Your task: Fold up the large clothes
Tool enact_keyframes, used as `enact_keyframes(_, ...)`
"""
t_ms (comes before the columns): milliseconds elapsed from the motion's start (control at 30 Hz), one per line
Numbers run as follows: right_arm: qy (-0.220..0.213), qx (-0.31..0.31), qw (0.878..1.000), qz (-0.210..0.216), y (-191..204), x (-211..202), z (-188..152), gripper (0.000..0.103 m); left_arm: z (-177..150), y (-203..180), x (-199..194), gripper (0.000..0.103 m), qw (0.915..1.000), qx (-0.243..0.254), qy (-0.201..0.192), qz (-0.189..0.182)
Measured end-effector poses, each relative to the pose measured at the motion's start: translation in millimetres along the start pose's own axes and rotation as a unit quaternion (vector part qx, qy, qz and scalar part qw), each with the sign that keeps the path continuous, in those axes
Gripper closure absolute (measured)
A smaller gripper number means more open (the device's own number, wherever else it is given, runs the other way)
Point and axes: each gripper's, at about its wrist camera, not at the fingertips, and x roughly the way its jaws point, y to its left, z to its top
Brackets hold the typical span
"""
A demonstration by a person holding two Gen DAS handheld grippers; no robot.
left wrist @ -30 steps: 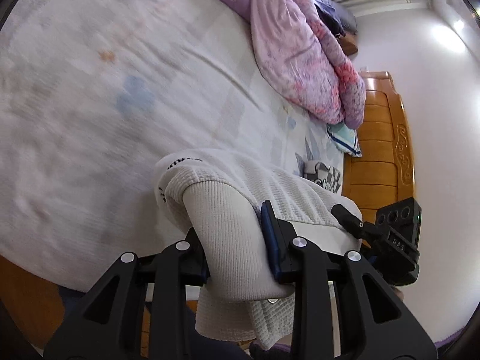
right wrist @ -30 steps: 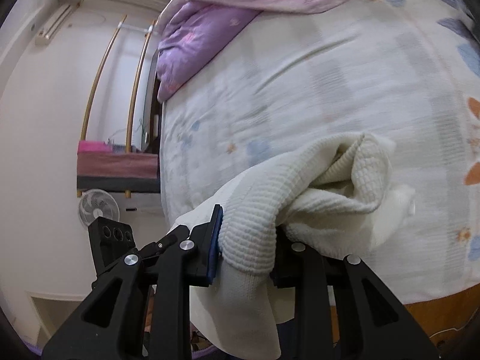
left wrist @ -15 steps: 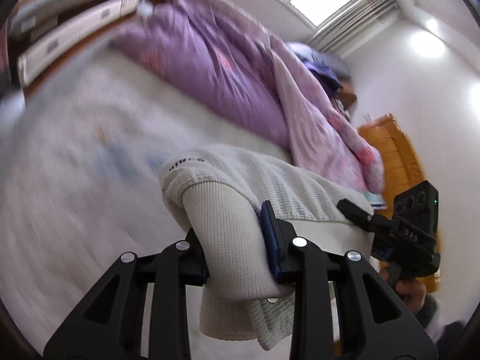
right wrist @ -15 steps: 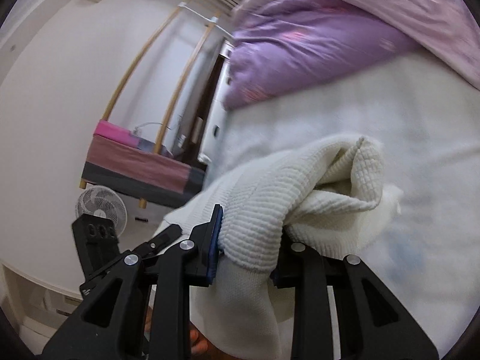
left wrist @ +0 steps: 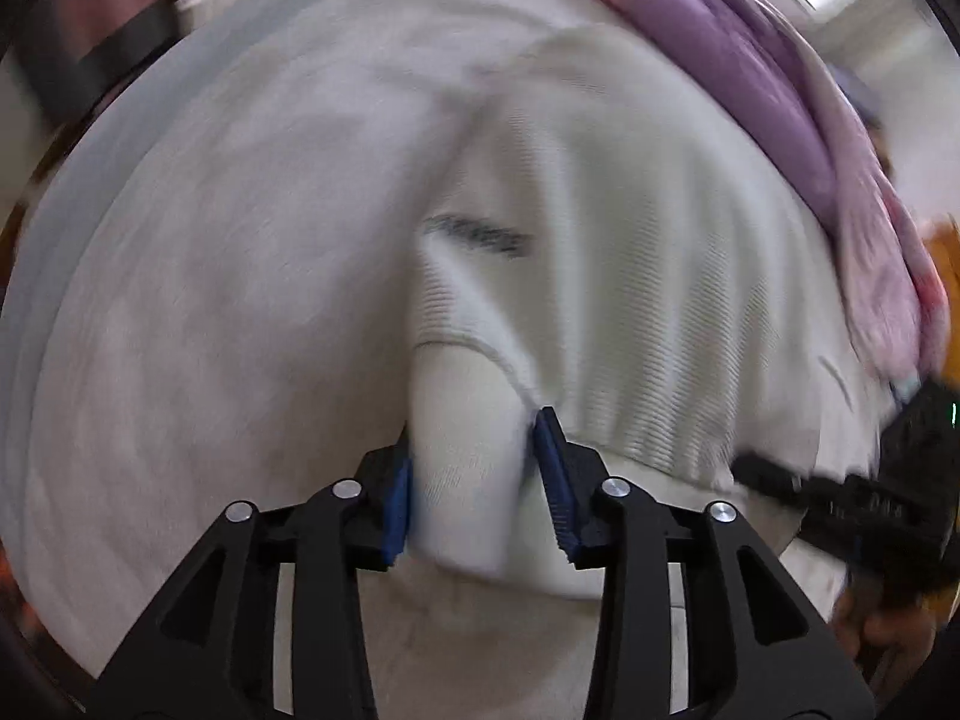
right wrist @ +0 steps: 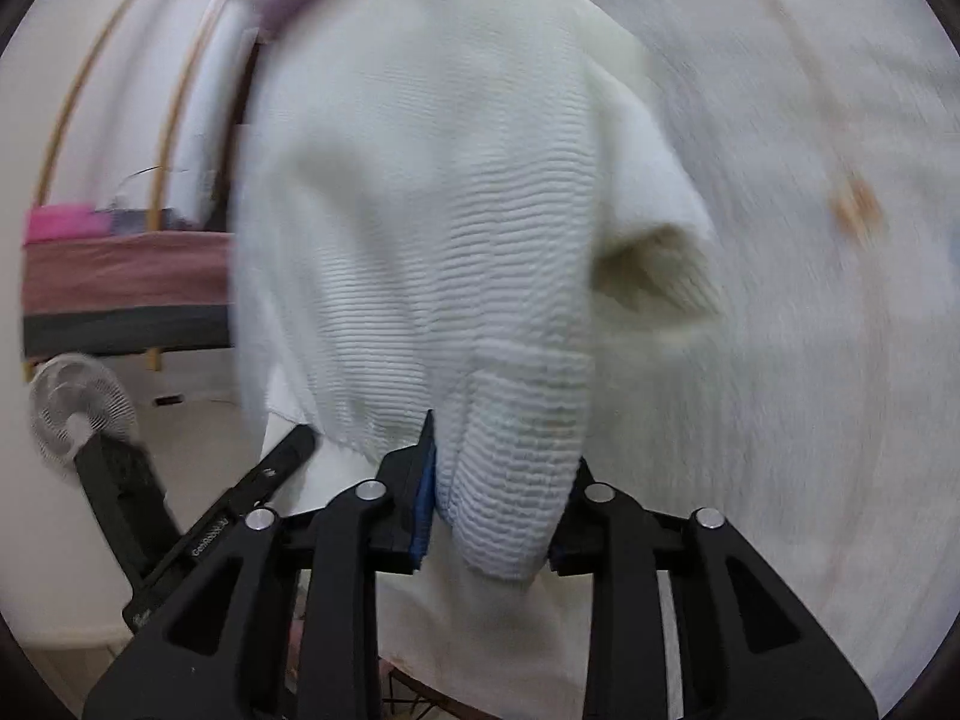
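Note:
A white knitted sweater stretches out over the pale bedsheet, blurred by motion. My left gripper is shut on a smooth white bunch of the sweater. The right gripper body shows at the right edge of the left wrist view. In the right wrist view the sweater hangs forward from my right gripper, which is shut on a ribbed fold. The left gripper body shows at lower left there.
A purple and pink quilt lies along the far side of the bed. A wooden headboard is at the right. Beside the bed stand a fan and a rack with pink and dark cloth.
Both grippers swung forward and down over the bed, flinging the sweater out so it spreads ahead instead of hanging bunched. Both grips held. The views are blurred by the motion.

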Motion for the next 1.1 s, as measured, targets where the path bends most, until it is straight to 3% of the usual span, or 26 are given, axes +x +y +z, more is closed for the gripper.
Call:
enact_keyframes(67,-0.005,0.002,1.0,-0.019,-7.7,2.9,-5.3,0.061,-12.3,14.2,0.3,0.045,0.9994,-0.033,-0.008,0.012)
enact_keyframes(200,-0.004,-0.014,0.999,-0.052,-8.3,3.6,-0.7,0.06,-27.8,16.7,1.5,0.034,0.9978,-0.055,-0.003,0.036)
enact_keyframes(400,-0.014,-0.028,0.993,-0.117,-12.0,-14.9,4.4,0.051,-46.8,0.3,-18.1,0.033,0.995,-0.087,0.005,0.048)
enact_keyframes(567,-0.012,-0.049,0.992,-0.115,-14.1,-49.5,6.0,0.05,-53.9,-39.7,-50.7,0.026,0.9969,-0.07,-0.001,0.034)
enact_keyframes(767,-0.06,-0.136,0.985,-0.085,21.8,-149.2,-12.3,0.05,-62.4,-123.2,-118.8,0.012,0.9977,0.012,-0.04,0.053)
enact_keyframes(867,-0.095,-0.18,0.975,-0.09,34.5,-201.0,-32.1,0.041,-70.2,-183.3,-155.9,0.012,0.9918,0.073,-0.074,0.075)
enact_keyframes(967,-0.129,-0.22,0.962,-0.101,35.7,-252.4,-54.3,0.04,-87.6,-215.5,-185.6,0.012,0.99,0.081,-0.093,0.07)
enact_keyframes(1033,-0.157,-0.24,0.952,-0.106,32.0,-284.1,-68.7,0.029,-98.5,-243.2,-206.7,0.012,0.9878,0.082,-0.11,0.074)
enact_keyframes(1100,-0.18,-0.258,0.944,-0.104,23.1,-316.0,-80.3,0.027,-112.8,-269.4,-228.0,0.012,0.9853,0.087,-0.127,0.074)
